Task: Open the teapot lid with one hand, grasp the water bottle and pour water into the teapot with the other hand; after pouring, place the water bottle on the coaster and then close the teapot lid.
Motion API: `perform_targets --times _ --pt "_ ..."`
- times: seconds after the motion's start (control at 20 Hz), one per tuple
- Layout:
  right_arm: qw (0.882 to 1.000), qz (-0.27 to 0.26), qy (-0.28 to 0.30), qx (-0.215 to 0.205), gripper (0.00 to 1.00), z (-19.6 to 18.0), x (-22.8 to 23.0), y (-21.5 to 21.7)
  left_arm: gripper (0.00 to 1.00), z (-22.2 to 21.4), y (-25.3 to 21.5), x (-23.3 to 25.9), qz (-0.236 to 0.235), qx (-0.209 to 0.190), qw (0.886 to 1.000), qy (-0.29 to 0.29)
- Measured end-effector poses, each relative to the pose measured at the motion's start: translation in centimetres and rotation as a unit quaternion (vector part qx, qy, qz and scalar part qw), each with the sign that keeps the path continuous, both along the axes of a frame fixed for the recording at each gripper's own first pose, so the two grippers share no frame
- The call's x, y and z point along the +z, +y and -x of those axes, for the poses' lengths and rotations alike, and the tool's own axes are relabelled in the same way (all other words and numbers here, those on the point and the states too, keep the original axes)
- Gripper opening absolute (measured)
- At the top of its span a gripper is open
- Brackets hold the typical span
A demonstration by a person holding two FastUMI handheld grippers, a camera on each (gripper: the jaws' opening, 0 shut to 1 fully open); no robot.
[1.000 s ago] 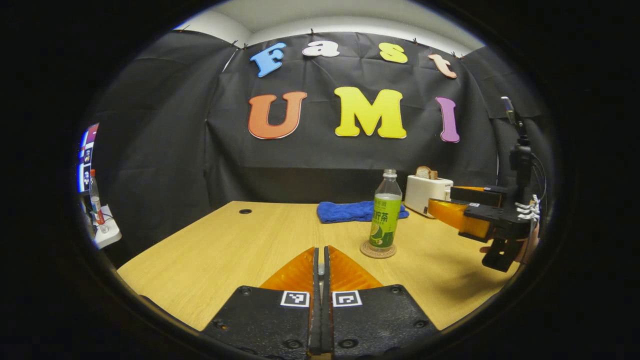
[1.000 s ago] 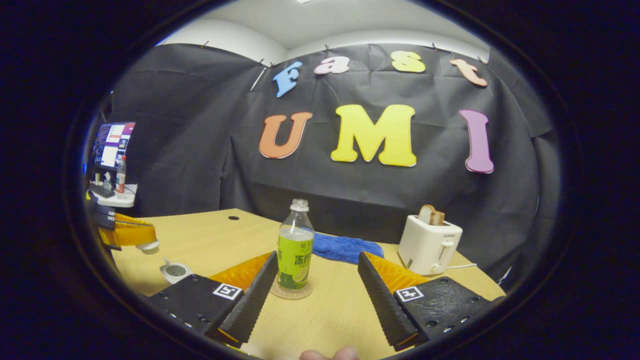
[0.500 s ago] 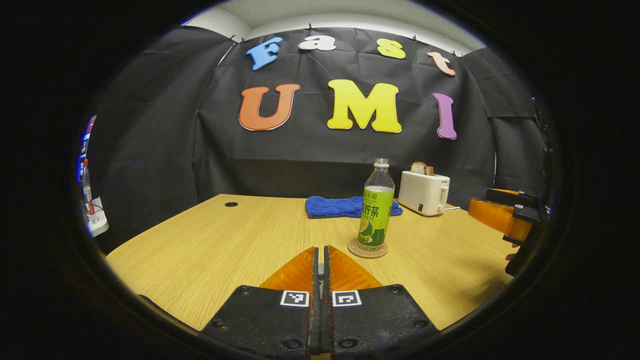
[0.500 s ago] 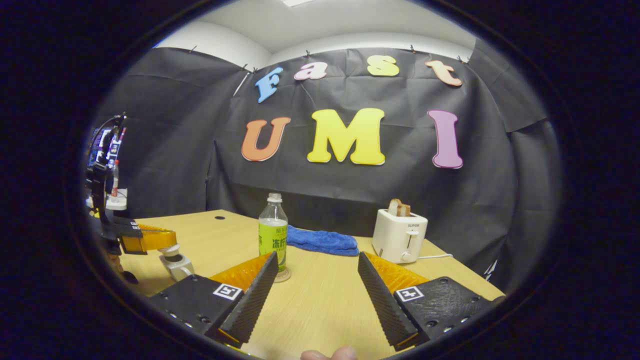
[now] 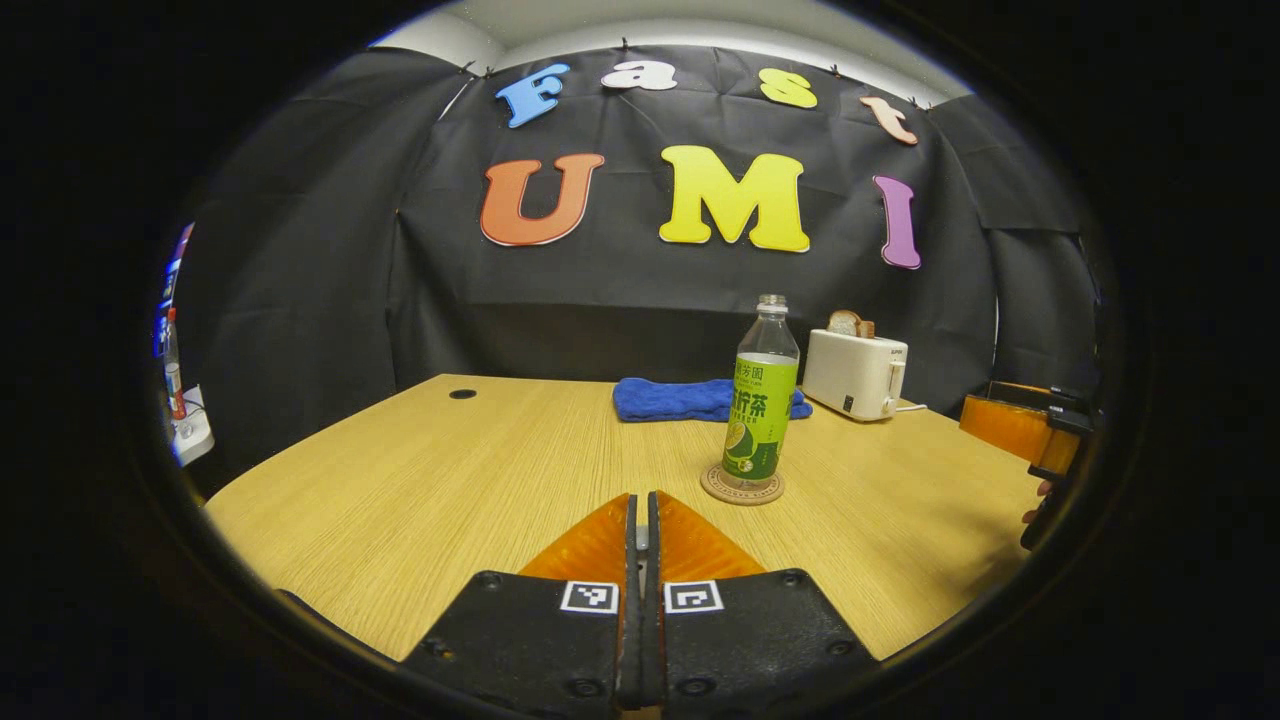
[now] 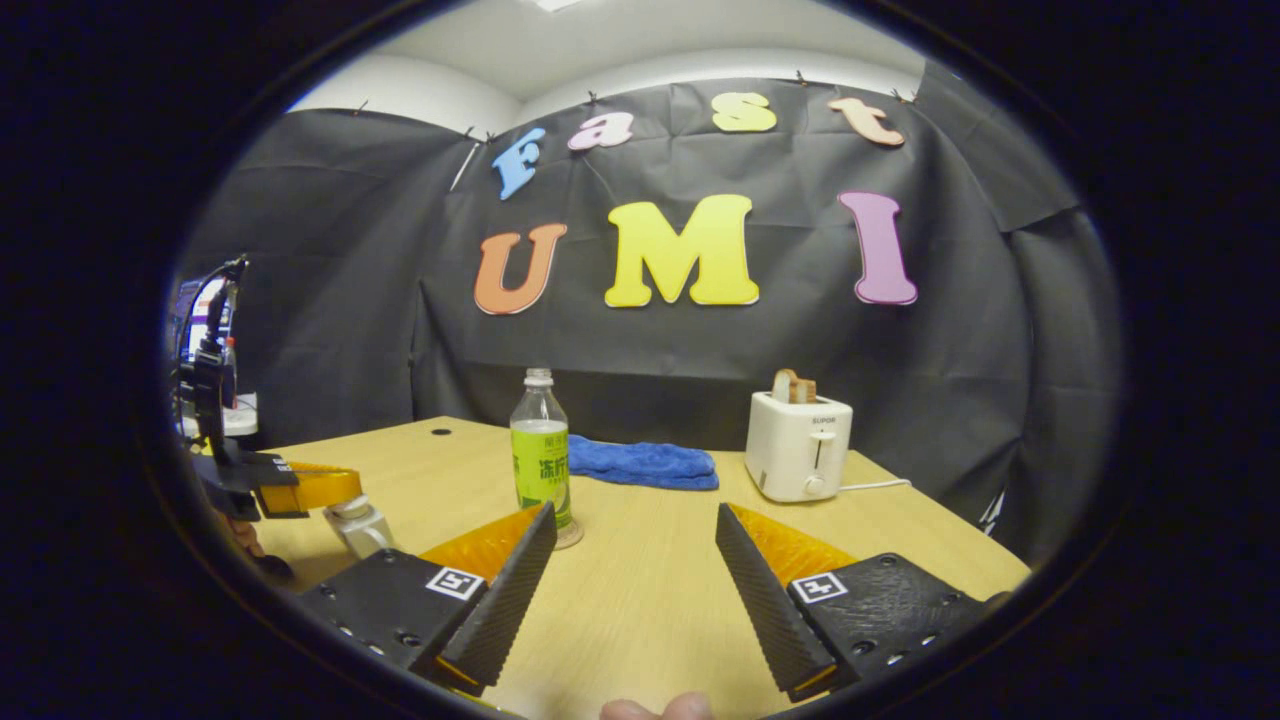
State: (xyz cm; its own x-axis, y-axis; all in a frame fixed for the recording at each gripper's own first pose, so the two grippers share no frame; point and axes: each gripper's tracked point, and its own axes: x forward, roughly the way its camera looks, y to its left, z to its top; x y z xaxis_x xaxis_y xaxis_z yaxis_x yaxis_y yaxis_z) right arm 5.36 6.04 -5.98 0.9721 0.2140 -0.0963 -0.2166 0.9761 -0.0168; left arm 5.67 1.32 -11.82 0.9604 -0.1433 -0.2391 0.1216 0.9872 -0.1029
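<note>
A green-labelled water bottle (image 5: 762, 420) (image 6: 540, 465) without a cap stands upright on a round coaster (image 5: 742, 487) (image 6: 570, 540). In the right gripper view my right gripper (image 6: 635, 515) is open, drawn back from the bottle, with nothing between its fingers. It also shows at the right edge of the left gripper view (image 5: 1020, 430). At the far left, the white teapot (image 6: 358, 525) sits on the table with its lid on. My left gripper (image 6: 335, 488) hangs just over it. In its own view the left gripper (image 5: 640, 520) is shut, with a pale sliver of the lid between its fingers.
A white toaster (image 5: 855, 375) (image 6: 800, 460) with bread stands at the back right, a folded blue cloth (image 5: 690, 398) (image 6: 645, 465) beside it. The wooden table (image 5: 450, 480) has a cable hole (image 5: 462, 394). A thumb (image 6: 655, 708) shows at the bottom edge.
The left gripper carried the lid from beside the open teapot down onto it. The right gripper, open throughout, backed away from the bottle, which stayed on the coaster.
</note>
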Motion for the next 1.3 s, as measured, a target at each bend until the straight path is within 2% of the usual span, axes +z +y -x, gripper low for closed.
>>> perform_targets --times 0.1,0.15,0.4,0.5,0.55,0.65,0.75,0.8,0.85,0.9,1.05,1.3 --pt "1.0 -0.001 0.001 0.002 0.99 0.1 -0.1 0.0 0.03 0.1 -0.2 -0.5 0.007 0.001 1.0 0.008" --pt "1.0 -0.001 -0.001 0.001 0.95 0.1 -0.1 0.0 0.03 0.2 -0.4 -0.5 0.01 -0.001 1.0 0.009" --pt "1.0 -0.013 -0.001 -0.011 0.98 0.2 -0.1 -0.5 0.08 0.0 -0.1 -0.6 0.001 0.018 1.0 0.011" --pt "0.999 -0.027 0.004 -0.022 0.95 0.3 -0.5 -1.1 0.27 0.1 0.5 -0.3 0.0 0.034 0.999 0.012" --pt "0.999 -0.034 0.007 -0.028 0.95 0.3 -0.6 -1.3 0.5 0.1 0.8 0.1 0.002 0.043 0.999 0.01" --pt "0.998 -0.036 0.014 -0.044 0.98 0.5 -1.0 -2.2 0.73 0.4 1.7 1.0 0.002 0.064 0.998 0.002" --pt "0.997 -0.035 0.015 -0.06 0.96 0.7 -0.9 -3.3 0.84 1.0 2.6 2.3 -0.007 0.084 0.996 -0.003" --pt "0.997 -0.034 0.013 -0.068 0.96 0.8 -0.6 -3.7 0.86 1.1 2.9 2.9 -0.008 0.091 0.996 -0.005" --pt "0.997 -0.028 0.009 -0.075 0.96 1.0 -0.4 -4.3 0.96 1.2 3.0 3.4 -0.008 0.09 0.996 -0.009" --pt "0.997 -0.024 0.004 -0.08 0.95 1.2 0.1 -4.8 0.99 1.8 2.6 4.7 -0.007 0.088 0.996 -0.02" --pt "0.996 -0.023 -0.013 -0.091 0.95 1.9 2.0 -5.8 0.99 2.8 1.7 8.1 -0.021 0.081 0.995 -0.055" --pt "0.994 -0.022 -0.03 -0.098 0.96 3.7 4.2 -6.2 0.98 4.9 -3.1 11.6 -0.019 0.046 0.994 -0.095"
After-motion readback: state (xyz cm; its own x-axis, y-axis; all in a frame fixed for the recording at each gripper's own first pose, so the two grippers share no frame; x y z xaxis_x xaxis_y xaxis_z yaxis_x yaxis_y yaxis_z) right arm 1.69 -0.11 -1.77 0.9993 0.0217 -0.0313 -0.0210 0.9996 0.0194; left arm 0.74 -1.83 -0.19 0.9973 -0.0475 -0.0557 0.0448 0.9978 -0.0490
